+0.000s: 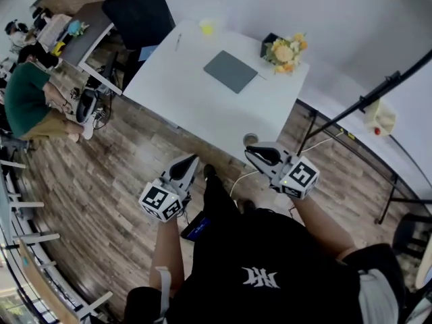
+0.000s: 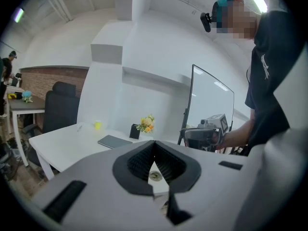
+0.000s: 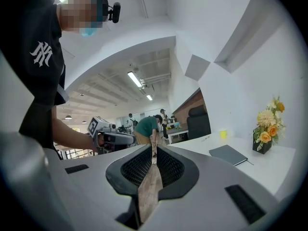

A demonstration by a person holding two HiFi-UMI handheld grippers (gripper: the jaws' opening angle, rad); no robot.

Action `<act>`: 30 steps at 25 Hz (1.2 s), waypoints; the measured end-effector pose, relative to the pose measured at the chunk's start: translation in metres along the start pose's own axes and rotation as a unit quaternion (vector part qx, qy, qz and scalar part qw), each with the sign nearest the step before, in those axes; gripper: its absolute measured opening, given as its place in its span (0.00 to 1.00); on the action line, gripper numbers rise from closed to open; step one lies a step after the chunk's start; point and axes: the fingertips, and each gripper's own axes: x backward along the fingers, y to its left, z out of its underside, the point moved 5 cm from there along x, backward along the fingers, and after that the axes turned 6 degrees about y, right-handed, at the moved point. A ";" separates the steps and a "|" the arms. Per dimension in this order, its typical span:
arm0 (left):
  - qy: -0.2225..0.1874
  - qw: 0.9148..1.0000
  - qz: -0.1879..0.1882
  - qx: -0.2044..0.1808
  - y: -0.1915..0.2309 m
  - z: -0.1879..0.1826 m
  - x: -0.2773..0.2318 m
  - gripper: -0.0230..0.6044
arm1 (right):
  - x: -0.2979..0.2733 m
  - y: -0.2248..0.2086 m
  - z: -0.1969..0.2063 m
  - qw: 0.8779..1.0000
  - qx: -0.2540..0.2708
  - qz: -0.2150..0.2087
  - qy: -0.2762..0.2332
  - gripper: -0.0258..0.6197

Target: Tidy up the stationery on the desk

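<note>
left gripper (image 1: 190, 162): jaws pressed together, empty; over the floor, short of the table (image 1: 169, 90)
right gripper (image 1: 253, 154): jaws all but together, sliver of gap, nothing in it; just off the table's near edge
notebook (image 1: 231, 71): mid-table, 1 o'clock from left gripper, 11 from right; long axis 10-to-4
pen (image 1: 178, 42): far side, 12 o'clock from left gripper; axis roughly 12-to-6
nearer hand: right for notebook, left for pen, by my read
pose: both forearms out front, grippers about level, aimed at the table
</note>
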 end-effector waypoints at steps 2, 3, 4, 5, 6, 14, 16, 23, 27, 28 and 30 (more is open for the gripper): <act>0.001 1.000 0.005 -0.001 0.018 -0.007 -0.006 0.04 | -0.011 -0.011 -0.006 1.000 -0.006 0.009 -0.006 0.12; 0.002 1.000 0.008 -0.001 0.028 -0.010 -0.009 0.04 | -0.018 -0.017 -0.008 1.000 -0.010 0.014 -0.008 0.12; 0.003 1.000 0.012 0.000 0.039 -0.012 -0.013 0.04 | -0.024 -0.023 -0.010 1.000 -0.014 0.020 -0.009 0.12; 0.005 1.000 0.017 0.001 0.050 -0.014 -0.017 0.04 | -0.030 -0.029 -0.011 0.999 -0.017 0.026 -0.009 0.12; 0.008 1.000 0.022 0.000 0.061 -0.017 -0.021 0.04 | -0.037 -0.035 -0.013 0.999 -0.019 0.031 -0.007 0.12; 0.025 0.996 0.074 -0.035 0.152 -0.050 -0.054 0.04 | -0.093 -0.082 -0.028 0.994 -0.053 0.096 0.004 0.12; 0.036 0.994 0.089 -0.046 0.173 -0.058 -0.062 0.04 | -0.106 -0.095 -0.031 0.991 -0.069 0.116 0.006 0.12; 0.064 0.979 0.175 -0.082 0.240 -0.085 -0.102 0.04 | -0.152 -0.130 -0.029 0.975 -0.144 0.167 -0.002 0.12; 0.096 0.965 0.221 -0.104 0.264 -0.093 -0.136 0.04 | -0.175 -0.146 -0.023 0.963 -0.196 0.183 -0.019 0.12; 0.106 0.960 0.233 -0.112 0.267 -0.094 -0.146 0.04 | -0.179 -0.149 -0.020 0.958 -0.215 0.187 -0.027 0.12; 0.119 0.952 0.253 -0.127 0.270 -0.098 -0.167 0.04 | -0.183 -0.158 -0.014 0.947 -0.254 0.194 -0.045 0.12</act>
